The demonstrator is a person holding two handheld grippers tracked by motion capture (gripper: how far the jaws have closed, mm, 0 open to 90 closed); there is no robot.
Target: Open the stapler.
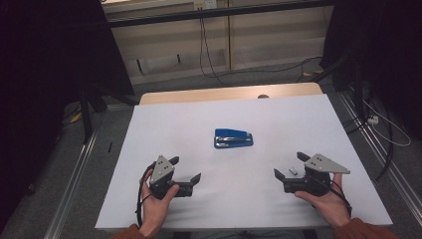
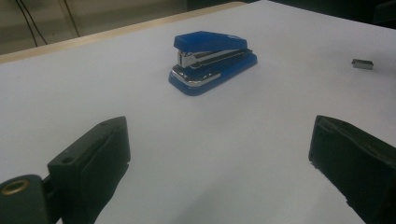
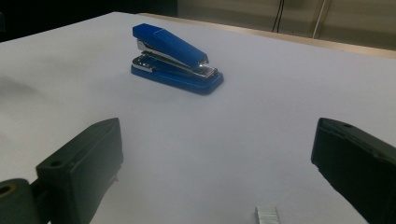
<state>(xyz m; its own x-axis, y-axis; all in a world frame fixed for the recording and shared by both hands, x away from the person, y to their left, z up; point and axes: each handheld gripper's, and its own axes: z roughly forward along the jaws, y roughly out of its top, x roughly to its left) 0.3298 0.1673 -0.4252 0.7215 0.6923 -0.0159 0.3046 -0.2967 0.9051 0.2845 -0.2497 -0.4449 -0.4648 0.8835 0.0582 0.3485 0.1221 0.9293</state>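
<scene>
A blue stapler (image 1: 233, 138) lies shut in the middle of the white table (image 1: 308, 119), its long side across the table. A small strip of staples (image 1: 292, 170) lies on the table near the right. My left gripper (image 1: 186, 168) rests low at the front left, open and empty, pointing at the stapler (image 2: 212, 60). My right gripper (image 1: 290, 165) is open at the front right, with the staple strip (image 3: 267, 217) on the table between its jaws. The right gripper view shows the stapler (image 3: 175, 60) ahead to the left.
A wooden table edge (image 1: 224, 93) runs along the back. Beyond it are grey floor, hanging cables (image 1: 205, 50) and dark stands at both sides. Bare white surface lies between the grippers and around the stapler.
</scene>
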